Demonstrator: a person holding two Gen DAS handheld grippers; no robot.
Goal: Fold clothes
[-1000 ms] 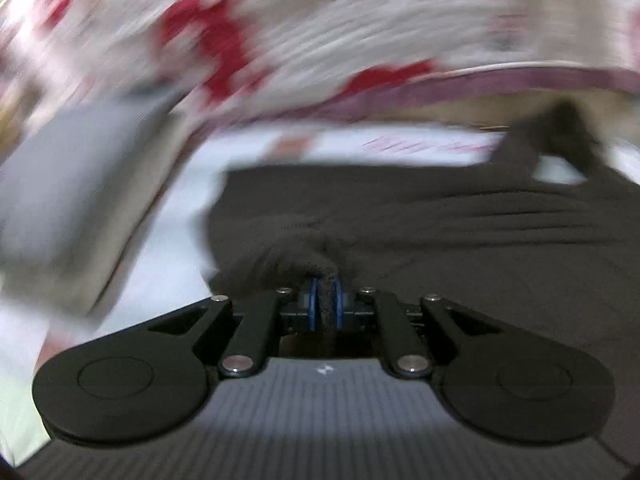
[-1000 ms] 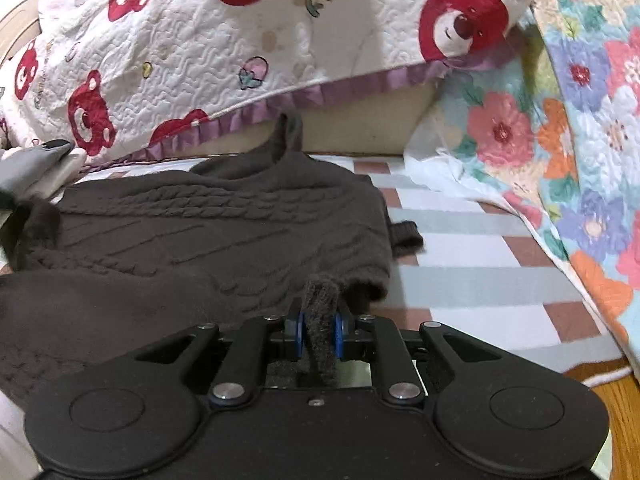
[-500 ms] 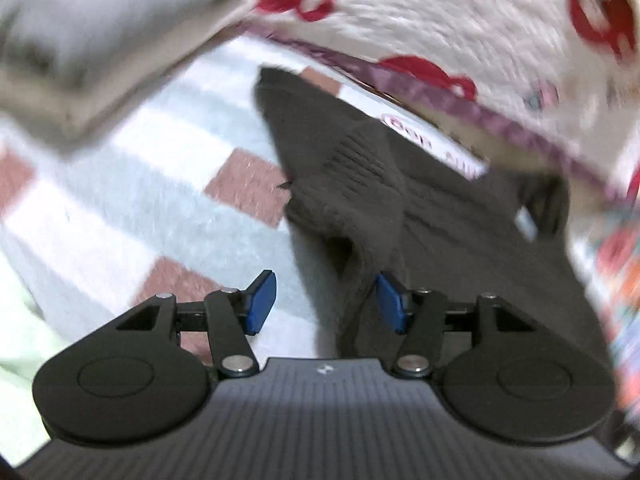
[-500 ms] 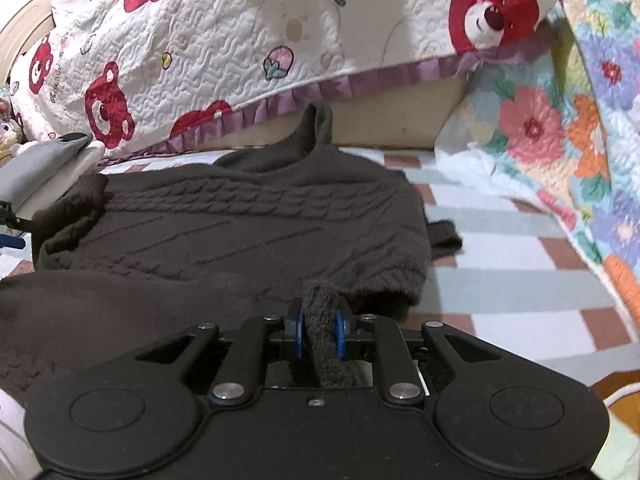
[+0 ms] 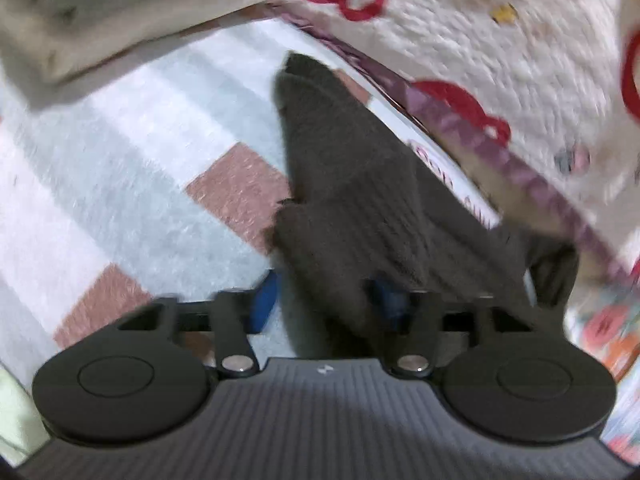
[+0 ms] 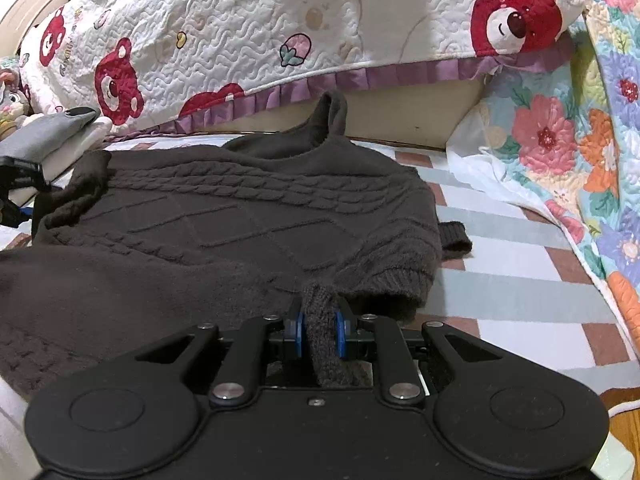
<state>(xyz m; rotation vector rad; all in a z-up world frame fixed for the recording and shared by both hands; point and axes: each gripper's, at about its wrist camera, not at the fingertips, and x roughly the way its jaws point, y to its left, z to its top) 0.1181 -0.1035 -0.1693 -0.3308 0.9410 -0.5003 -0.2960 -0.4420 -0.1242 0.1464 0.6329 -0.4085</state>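
Observation:
A dark brown cable-knit sweater (image 6: 224, 232) lies spread on the checked blanket, its collar (image 6: 330, 120) toward the headboard. My right gripper (image 6: 320, 330) is shut on a ribbed strip of the sweater's near edge, which hangs back between the blue pads. In the left wrist view, a folded edge of the sweater (image 5: 360, 184) runs away from me. My left gripper (image 5: 326, 304) is open over it; loose fabric lies between the blue pads (image 5: 266, 306) and covers part of the right one. That view is blurred by motion.
A white quilt with red bears (image 6: 248, 32) hangs over the back. A floral quilt (image 6: 580, 140) drapes down the right side. A grey folded item (image 6: 44, 140) sits at the far left. The pink, grey and white checked blanket (image 6: 512, 288) shows to the right of the sweater.
My left gripper was shut on the sweater a second ago; it opened, let go, and now sits closer over the folded edge. My right gripper stays shut, the sweater drawn slightly nearer.

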